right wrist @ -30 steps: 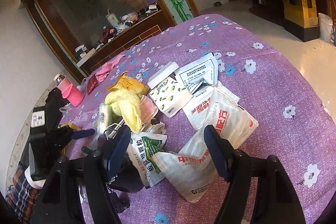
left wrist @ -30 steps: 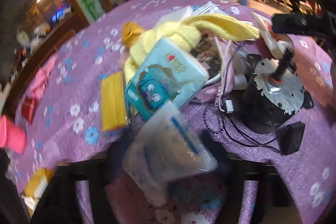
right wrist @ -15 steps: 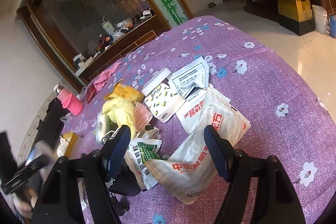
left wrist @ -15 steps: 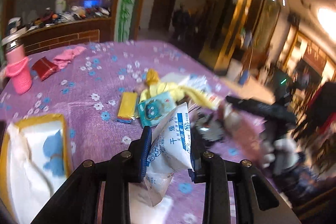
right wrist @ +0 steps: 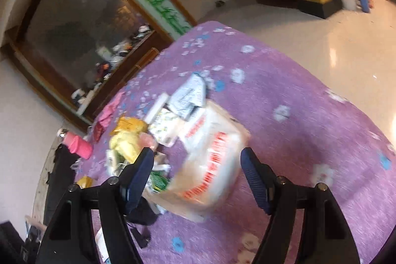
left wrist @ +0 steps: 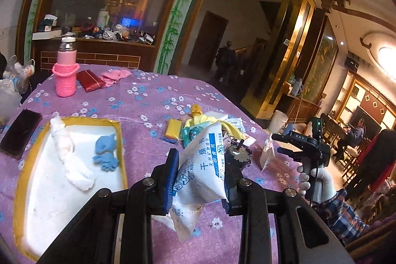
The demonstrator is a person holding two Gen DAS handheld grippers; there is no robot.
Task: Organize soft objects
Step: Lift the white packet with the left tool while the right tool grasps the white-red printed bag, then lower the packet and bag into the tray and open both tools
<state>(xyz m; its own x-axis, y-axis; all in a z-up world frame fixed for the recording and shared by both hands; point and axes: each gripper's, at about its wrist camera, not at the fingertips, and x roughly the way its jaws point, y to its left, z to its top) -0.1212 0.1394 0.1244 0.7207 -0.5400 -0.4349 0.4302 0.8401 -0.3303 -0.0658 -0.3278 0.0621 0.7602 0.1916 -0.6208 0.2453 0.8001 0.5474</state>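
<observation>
My left gripper is shut on a white soft pouch with blue print and holds it above the purple flowered tablecloth. A yellow-rimmed white tray lies to its left, with a white cloth and a blue soft toy in it. My right gripper is open and empty, above a white plastic bag with red print. A yellow cloth and several packets lie in a heap left of that bag; the heap also shows in the left wrist view.
A pink bottle, a red pouch and a pink cloth stand at the table's far side. A dark phone lies left of the tray. A small motor sits by the heap.
My left gripper has lifted the white pouch off the heap and swung left, so the tray has come into view. My right gripper has moved closer over the white bag.
</observation>
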